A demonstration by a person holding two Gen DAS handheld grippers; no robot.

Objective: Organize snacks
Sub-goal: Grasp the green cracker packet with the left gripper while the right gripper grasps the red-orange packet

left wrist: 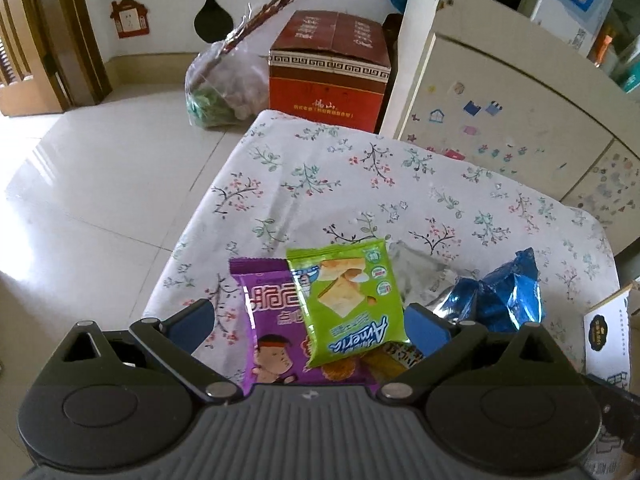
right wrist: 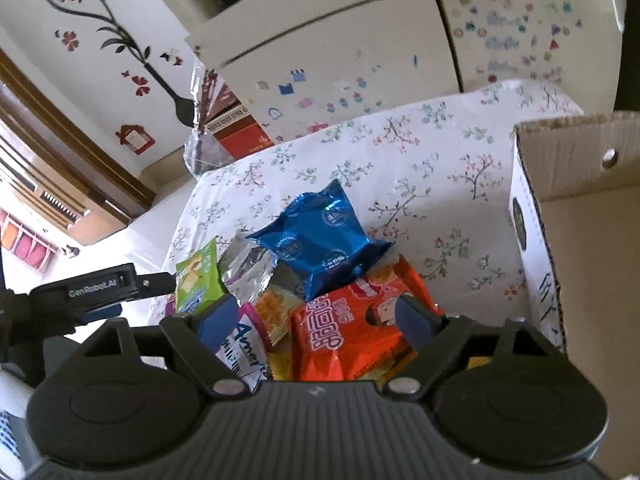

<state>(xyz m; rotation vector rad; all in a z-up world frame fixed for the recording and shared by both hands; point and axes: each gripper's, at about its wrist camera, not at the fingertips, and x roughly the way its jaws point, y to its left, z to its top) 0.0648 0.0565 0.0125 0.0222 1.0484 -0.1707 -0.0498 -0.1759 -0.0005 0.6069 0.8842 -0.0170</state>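
Observation:
A pile of snack packets lies on the floral tablecloth [left wrist: 320, 184]. In the left wrist view a green packet [left wrist: 348, 300] lies on a purple packet [left wrist: 272, 332], with a silver packet [left wrist: 420, 276] and a blue foil packet [left wrist: 508, 296] to the right. My left gripper [left wrist: 308, 320] is open, its fingers either side of the green and purple packets. In the right wrist view my right gripper [right wrist: 316, 320] is open over an orange packet [right wrist: 348, 332]; the blue foil packet [right wrist: 320, 240], green packet [right wrist: 198, 276] and a yellow packet [right wrist: 276, 312] lie beyond.
An open cardboard box [right wrist: 580, 184] stands at the table's right; its corner shows in the left wrist view [left wrist: 608, 328]. A red carton [left wrist: 328, 72], a plastic bag [left wrist: 224, 92] and a cream cabinet [left wrist: 520, 120] stand behind the table. Tiled floor lies left.

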